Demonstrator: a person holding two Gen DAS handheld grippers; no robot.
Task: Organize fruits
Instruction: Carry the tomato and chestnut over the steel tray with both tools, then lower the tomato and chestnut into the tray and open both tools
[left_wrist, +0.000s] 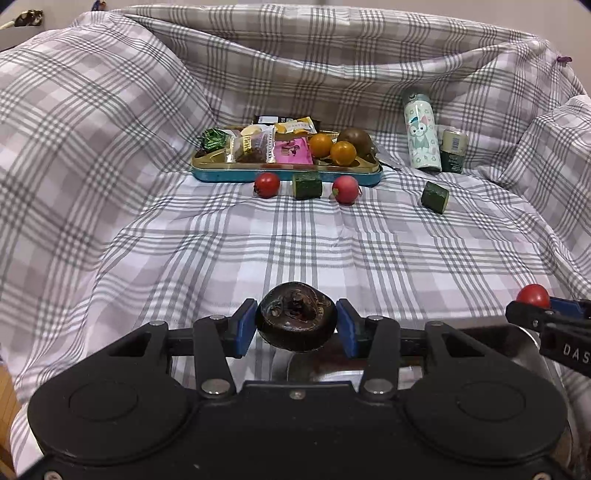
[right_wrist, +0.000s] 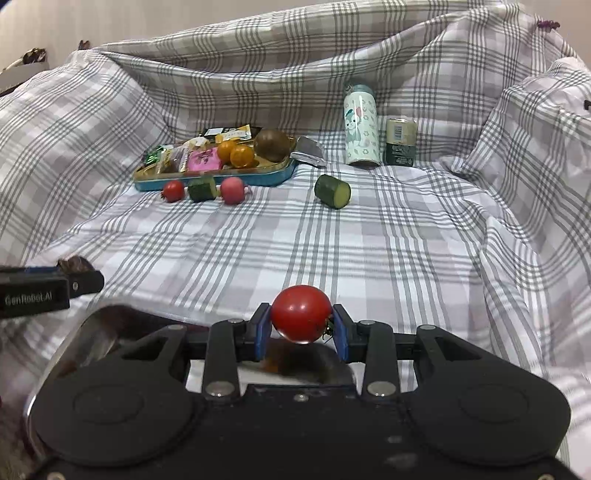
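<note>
My left gripper (left_wrist: 295, 325) is shut on a dark brown wrinkled fruit (left_wrist: 295, 317), held over a shiny metal bowl (left_wrist: 332, 373) at the near edge. My right gripper (right_wrist: 301, 328) is shut on a red tomato (right_wrist: 301, 319) over the same bowl (right_wrist: 88, 343). From the left wrist view the right gripper (left_wrist: 532, 308) and its tomato (left_wrist: 533, 294) show at the right edge. Farther off, a blue tray (left_wrist: 288, 173) holds snack packets, two orange fruits (left_wrist: 321, 144) and a brown kiwi (left_wrist: 354, 139). In front of it lie a small tomato (left_wrist: 266, 184), a cucumber piece (left_wrist: 307, 186) and a radish (left_wrist: 345, 189).
A second cucumber piece (left_wrist: 435, 196) lies to the right on the checked cloth (left_wrist: 295, 251). A patterned bottle (left_wrist: 422, 133) and a green can (left_wrist: 454, 150) stand at the back right. A silver packet (right_wrist: 308, 149) lies beside the tray. Cloth folds rise on all sides.
</note>
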